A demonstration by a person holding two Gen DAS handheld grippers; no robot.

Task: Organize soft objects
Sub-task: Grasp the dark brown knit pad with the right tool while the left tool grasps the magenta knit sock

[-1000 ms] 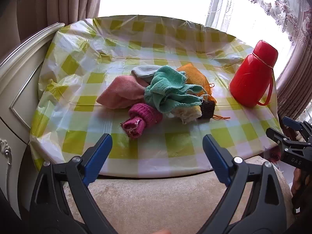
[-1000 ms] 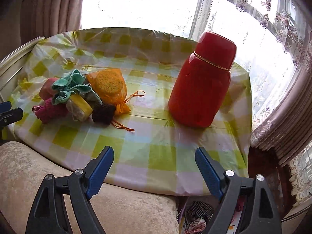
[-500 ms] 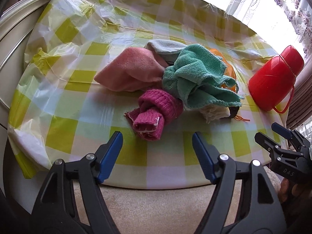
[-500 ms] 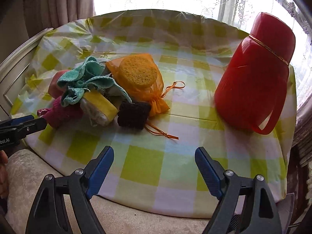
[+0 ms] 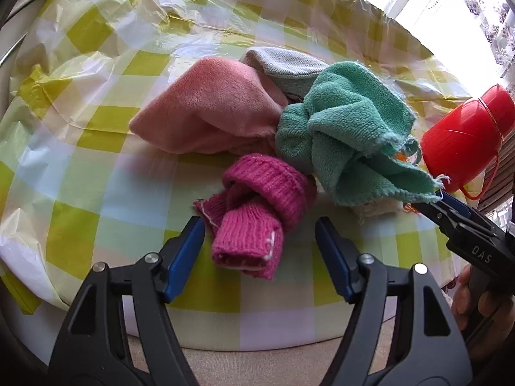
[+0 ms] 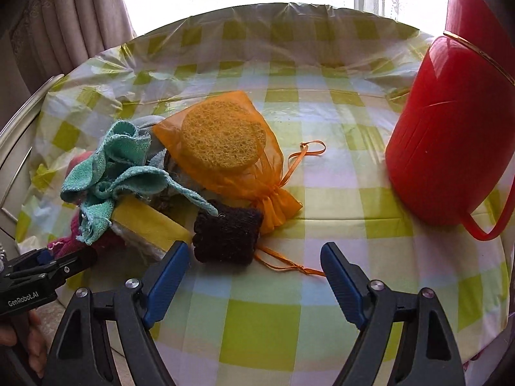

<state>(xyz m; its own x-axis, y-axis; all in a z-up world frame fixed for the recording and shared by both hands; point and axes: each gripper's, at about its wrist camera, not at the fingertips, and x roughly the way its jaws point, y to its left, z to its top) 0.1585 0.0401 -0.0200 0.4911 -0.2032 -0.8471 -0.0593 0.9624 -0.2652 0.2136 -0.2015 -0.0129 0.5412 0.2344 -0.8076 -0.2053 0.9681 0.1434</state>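
Left gripper (image 5: 259,247): your jaws have just been narrowing but stand apart, pads clear of the magenta knitted sock (image 5: 257,212) that lies between them near the table's front edge.
Right gripper (image 6: 254,267): your jaws stand wide and hold nothing, the black knitted piece (image 6: 227,234) just beyond the left fingertip.
Soft pile: the pink cloth (image 5: 209,115), grey cloth (image 5: 286,67) and teal towel (image 5: 341,132) are heaped together toward the table's left side, touching one another.
Orange mesh bag (image 6: 231,151): holds a round sponge and leans on the pile's right.
Yellow sponge (image 6: 145,225): lies under the teal towel.
Red flask (image 6: 450,128): stands at the table's right edge, well apart from the pile.
Table (image 6: 322,167): carries a green-checked plastic cover.
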